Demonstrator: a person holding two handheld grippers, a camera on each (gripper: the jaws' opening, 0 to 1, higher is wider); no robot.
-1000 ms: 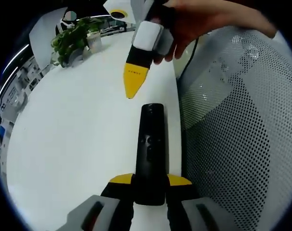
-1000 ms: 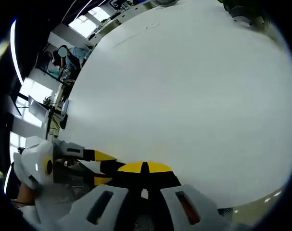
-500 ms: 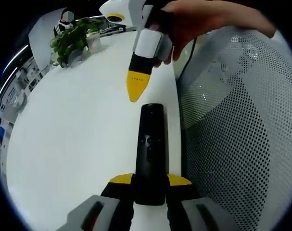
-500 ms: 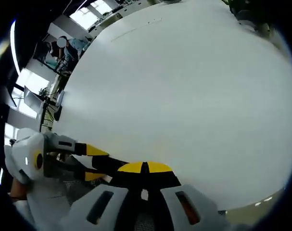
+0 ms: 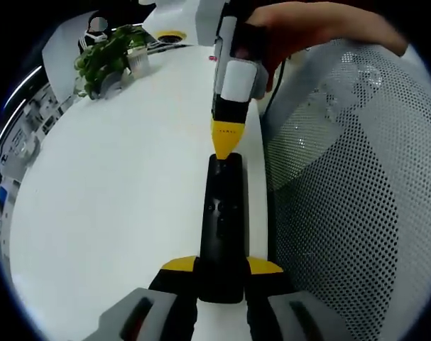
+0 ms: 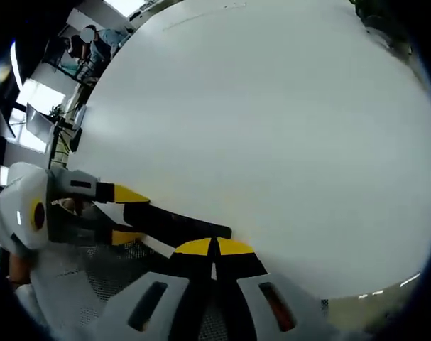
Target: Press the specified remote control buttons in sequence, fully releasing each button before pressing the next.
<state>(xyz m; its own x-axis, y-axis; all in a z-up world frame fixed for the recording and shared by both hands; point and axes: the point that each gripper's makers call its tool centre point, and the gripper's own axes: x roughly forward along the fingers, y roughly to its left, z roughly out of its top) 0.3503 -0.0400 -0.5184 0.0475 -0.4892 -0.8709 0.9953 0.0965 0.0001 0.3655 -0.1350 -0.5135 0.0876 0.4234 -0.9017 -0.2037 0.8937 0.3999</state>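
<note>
Remote control (image 5: 222, 227), a slim matte-black bar with small buttons near its middle, sits clamped between the yellow-tipped jaws of the left gripper (image 5: 221, 266), its length running straight ahead over the smooth white tabletop (image 5: 116, 192). The left gripper view alone shows the remote's button face, a leafy green potted plant (image 5: 105, 57) at the table's far edge, a grey perforated mesh chair back (image 5: 357, 199) just beside the table, and a hand (image 5: 307, 28) holding the right gripper (image 5: 227, 142), whose yellow wedge tip points down at the remote's far end, touching it or nearly so. The right gripper view gives the side-on picture instead: the left gripper (image 6: 119, 213) with its rounded white body reaches in from the left, the remote (image 6: 179, 226) a thin dark strip between its yellow jaws. Here the right gripper's own yellow tips (image 6: 214, 249) meet with no gap, closed on nothing, just beside the remote's end
</note>
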